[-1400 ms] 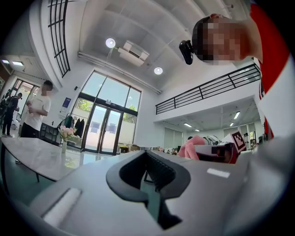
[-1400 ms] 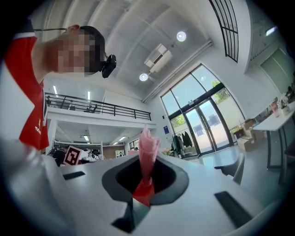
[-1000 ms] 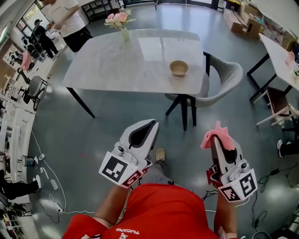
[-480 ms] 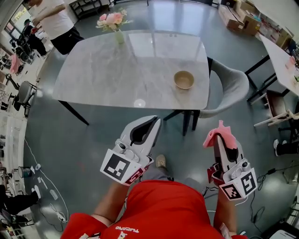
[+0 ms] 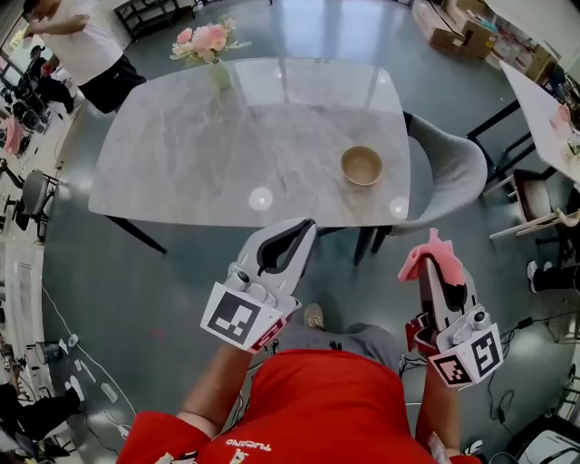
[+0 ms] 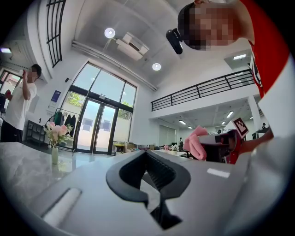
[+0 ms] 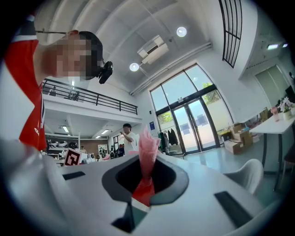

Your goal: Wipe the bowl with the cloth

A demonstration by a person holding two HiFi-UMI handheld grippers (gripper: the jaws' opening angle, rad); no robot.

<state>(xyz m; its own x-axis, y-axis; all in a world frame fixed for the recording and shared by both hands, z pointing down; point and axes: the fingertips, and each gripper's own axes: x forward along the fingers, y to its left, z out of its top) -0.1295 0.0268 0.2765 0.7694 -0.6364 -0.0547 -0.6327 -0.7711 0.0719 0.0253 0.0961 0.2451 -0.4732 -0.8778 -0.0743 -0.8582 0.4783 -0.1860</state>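
Observation:
A tan bowl (image 5: 362,166) stands near the right end of the grey marble table (image 5: 181,163) in the head view. My right gripper (image 5: 433,263) is shut on a pink cloth (image 5: 426,257), which sticks up from its jaws (image 7: 147,154). It hangs off the table's near edge, below the bowl. My left gripper (image 5: 288,237) is shut with nothing in it, just short of the table's near edge. In the left gripper view the pink cloth (image 6: 196,143) shows at the right.
A vase of pink flowers (image 5: 207,50) stands at the table's far left end. A grey chair (image 5: 449,177) is tucked at the right end. A person in a white shirt (image 5: 77,41) stands beyond the table. Another table (image 5: 544,100) and boxes (image 5: 444,23) lie to the right.
The table and bowl have drawn nearer and lower in the head view as I walked toward them. Both grippers keep their pose, and the cloth is still held.

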